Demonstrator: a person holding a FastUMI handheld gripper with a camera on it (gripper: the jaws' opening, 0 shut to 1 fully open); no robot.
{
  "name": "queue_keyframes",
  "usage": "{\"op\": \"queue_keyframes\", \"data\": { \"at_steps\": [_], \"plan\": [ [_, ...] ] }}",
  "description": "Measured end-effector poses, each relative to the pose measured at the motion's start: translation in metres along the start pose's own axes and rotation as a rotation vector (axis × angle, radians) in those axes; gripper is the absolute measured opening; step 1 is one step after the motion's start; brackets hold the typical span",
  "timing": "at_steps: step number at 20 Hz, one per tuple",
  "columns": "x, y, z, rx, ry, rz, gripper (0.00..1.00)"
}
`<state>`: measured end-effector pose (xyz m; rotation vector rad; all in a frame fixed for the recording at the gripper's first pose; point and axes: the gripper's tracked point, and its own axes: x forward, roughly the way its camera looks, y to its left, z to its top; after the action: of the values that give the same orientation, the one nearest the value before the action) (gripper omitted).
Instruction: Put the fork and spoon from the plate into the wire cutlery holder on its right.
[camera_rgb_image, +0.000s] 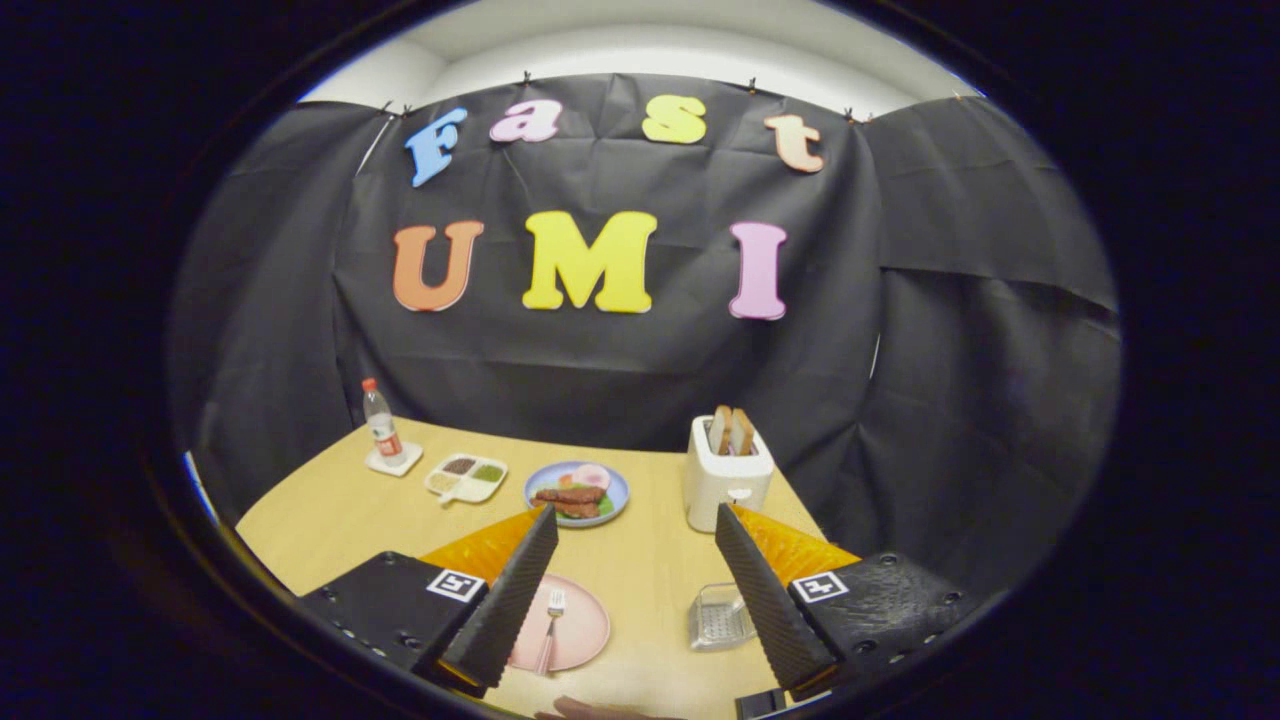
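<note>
A pink plate (578, 628) lies on the wooden table low between my fingers, partly behind the left finger (510, 600). A fork (551, 625) rests on it, tines pointing away from me; the spoon is hidden or too small to make out. To the plate's right sits the wire cutlery holder (718, 620), partly covered by the right finger (770, 600). My gripper (636, 525) hovers above the table, open wide, with nothing between its fingers.
Beyond the fingers stand a white toaster (727, 475) with two bread slices, a blue plate of food (577, 492), a white divided dish (466, 477) and a bottle (380, 420) on a coaster. The table's far edge meets the black cloth wall. A hand's edge (600, 711) shows below.
</note>
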<state>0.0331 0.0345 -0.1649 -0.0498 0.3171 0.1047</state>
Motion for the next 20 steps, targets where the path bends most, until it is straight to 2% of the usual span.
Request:
{"op": "queue_keyframes", "data": {
  "at_steps": [5,12,17,20],
  "plan": [
    [0.033,0.030,-0.078,-0.037,0.168,0.054,0.96],
    [0.073,0.062,-0.176,0.049,0.421,0.062,0.95],
    [0.084,0.083,-0.214,0.064,0.573,0.084,0.92],
    [0.087,0.085,-0.222,0.046,0.609,0.067,0.85]
  ]
}}
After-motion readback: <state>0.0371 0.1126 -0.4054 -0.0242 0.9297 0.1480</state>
